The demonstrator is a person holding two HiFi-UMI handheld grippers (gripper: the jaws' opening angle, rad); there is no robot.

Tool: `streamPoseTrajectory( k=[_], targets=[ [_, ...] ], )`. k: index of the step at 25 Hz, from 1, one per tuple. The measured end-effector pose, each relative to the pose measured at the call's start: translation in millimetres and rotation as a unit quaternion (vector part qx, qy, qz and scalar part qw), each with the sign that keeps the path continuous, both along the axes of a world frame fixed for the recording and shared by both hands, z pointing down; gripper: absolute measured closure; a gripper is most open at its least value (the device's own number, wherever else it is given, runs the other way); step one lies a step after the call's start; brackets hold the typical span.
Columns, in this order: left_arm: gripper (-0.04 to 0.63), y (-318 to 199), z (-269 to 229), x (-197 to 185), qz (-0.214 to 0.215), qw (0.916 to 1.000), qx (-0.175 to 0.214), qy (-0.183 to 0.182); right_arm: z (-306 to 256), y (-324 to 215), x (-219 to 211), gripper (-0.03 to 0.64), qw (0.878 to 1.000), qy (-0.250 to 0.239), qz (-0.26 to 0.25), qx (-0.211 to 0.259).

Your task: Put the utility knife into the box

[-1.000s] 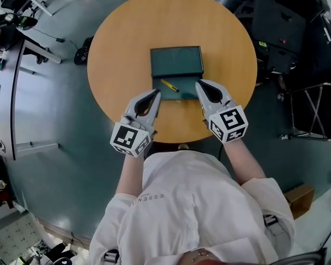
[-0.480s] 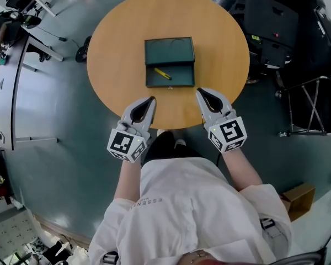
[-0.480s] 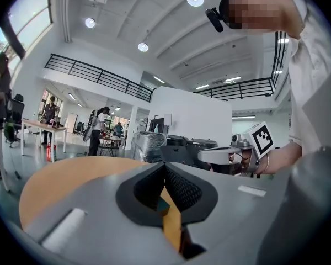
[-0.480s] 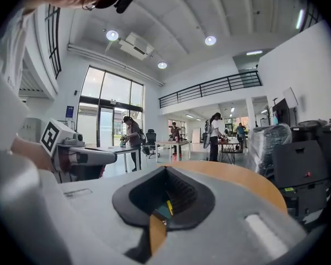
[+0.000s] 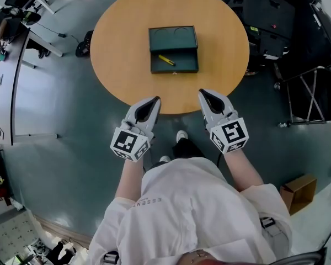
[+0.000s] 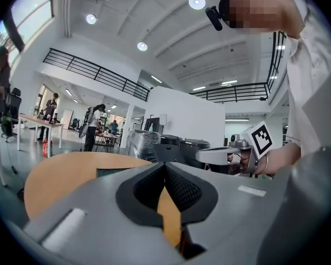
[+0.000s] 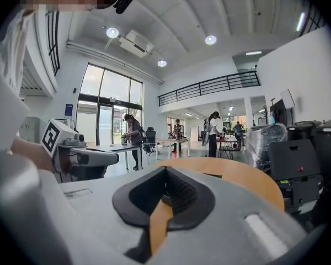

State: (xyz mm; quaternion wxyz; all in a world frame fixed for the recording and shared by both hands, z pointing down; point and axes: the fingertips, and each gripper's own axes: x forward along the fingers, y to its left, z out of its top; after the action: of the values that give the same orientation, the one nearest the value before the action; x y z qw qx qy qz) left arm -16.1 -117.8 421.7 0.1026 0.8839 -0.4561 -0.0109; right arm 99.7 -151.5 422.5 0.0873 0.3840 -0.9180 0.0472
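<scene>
A dark green box (image 5: 174,49) lies open near the middle of the round wooden table (image 5: 121,37). In its front tray lies the yellow utility knife (image 5: 166,60). Both grippers hover off the table's near edge, well short of the box. My left gripper (image 5: 155,100) is shut and holds nothing; its pads meet in the left gripper view (image 6: 165,168). My right gripper (image 5: 202,93) is also shut and empty, with its jaws closed in the right gripper view (image 7: 165,171). A thin edge of the box (image 6: 113,171) shows over the left jaws.
Black cases and equipment (image 5: 276,15) stand past the table's far right. A folding stand (image 5: 314,93) is on the right and a cardboard box (image 5: 298,192) sits on the floor. Desks (image 5: 22,43) line the left. The person's shoes (image 5: 179,142) stand below the grippers.
Both grippers have drawn back from beside the box to past the table's near edge as the person stepped back. The knife stays in the box.
</scene>
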Motion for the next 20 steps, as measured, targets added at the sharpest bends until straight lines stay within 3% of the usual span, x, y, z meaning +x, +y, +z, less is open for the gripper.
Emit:
streamPoseTrajectory(
  k=[12, 20],
  targets=[
    [0.588, 134, 3, -37, 0.033, 0.9993, 0.014, 0.001, 3, 136, -27, 0.624, 1.0, -0.004, 0.025, -0.015],
    [0.588, 170, -6, -30, 0.044, 0.9985, 0.032, 0.0, 15, 183, -21, 0.624, 0.999, 0.004, 0.044, -0.023]
  ],
)
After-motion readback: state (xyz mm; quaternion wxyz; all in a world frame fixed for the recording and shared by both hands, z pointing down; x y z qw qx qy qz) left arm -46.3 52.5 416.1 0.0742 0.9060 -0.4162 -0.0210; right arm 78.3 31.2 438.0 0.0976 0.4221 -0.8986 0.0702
